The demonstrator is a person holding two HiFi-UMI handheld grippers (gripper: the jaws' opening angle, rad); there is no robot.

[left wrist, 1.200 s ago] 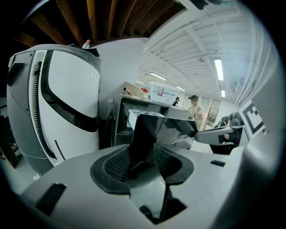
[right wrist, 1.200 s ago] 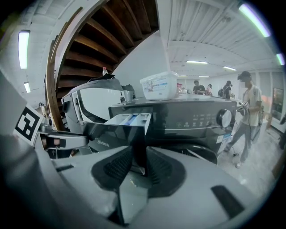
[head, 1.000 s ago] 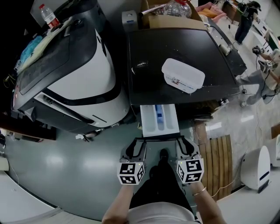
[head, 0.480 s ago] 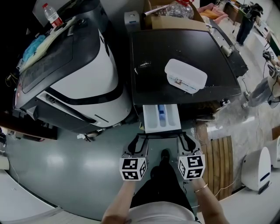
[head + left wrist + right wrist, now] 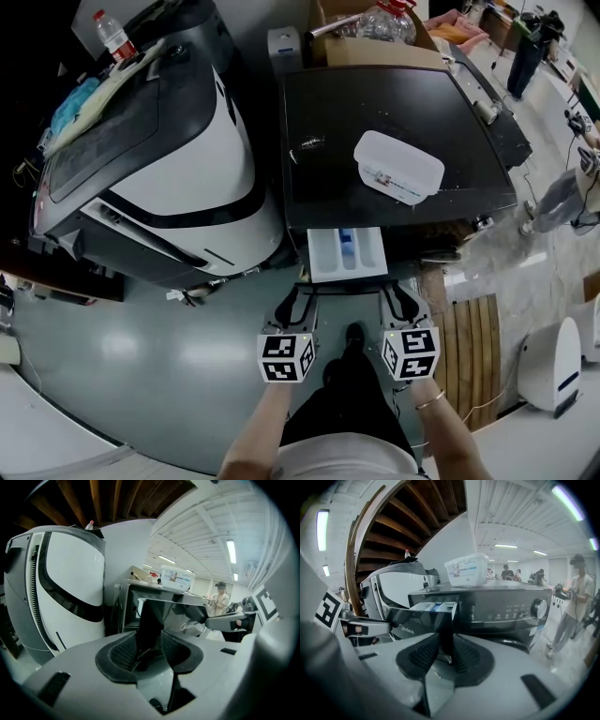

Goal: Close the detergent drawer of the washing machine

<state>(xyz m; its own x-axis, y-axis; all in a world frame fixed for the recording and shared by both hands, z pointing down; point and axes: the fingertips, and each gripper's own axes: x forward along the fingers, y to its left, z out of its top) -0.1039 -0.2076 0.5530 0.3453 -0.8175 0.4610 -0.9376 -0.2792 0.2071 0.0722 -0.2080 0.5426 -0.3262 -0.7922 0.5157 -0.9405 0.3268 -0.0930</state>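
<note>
The black washing machine point(image 5: 328, 178) has its white detergent drawer point(image 5: 347, 253) pulled partly out toward me, with a blue compartment inside. My left gripper point(image 5: 301, 296) is shut on the left end of the drawer's dark front panel, and my right gripper point(image 5: 390, 293) on its right end. In the left gripper view the dark front panel point(image 5: 152, 616) stands clamped between the pads of the left gripper point(image 5: 149, 644). From the right gripper view, the drawer point(image 5: 433, 607) juts out of the machine's control panel point(image 5: 506, 606), its front corner held in the right gripper point(image 5: 447, 651).
A white lidded plastic box point(image 5: 398, 167) lies on the machine's top. A larger white-and-black machine point(image 5: 178, 159) stands close on the left, with a water bottle point(image 5: 111, 36) on it. A wooden slat mat point(image 5: 469, 347) lies to the right. A person point(image 5: 576, 606) stands at far right.
Both grippers have moved toward the machine and the drawer has slid partway in; less of it sticks out than a second ago.
</note>
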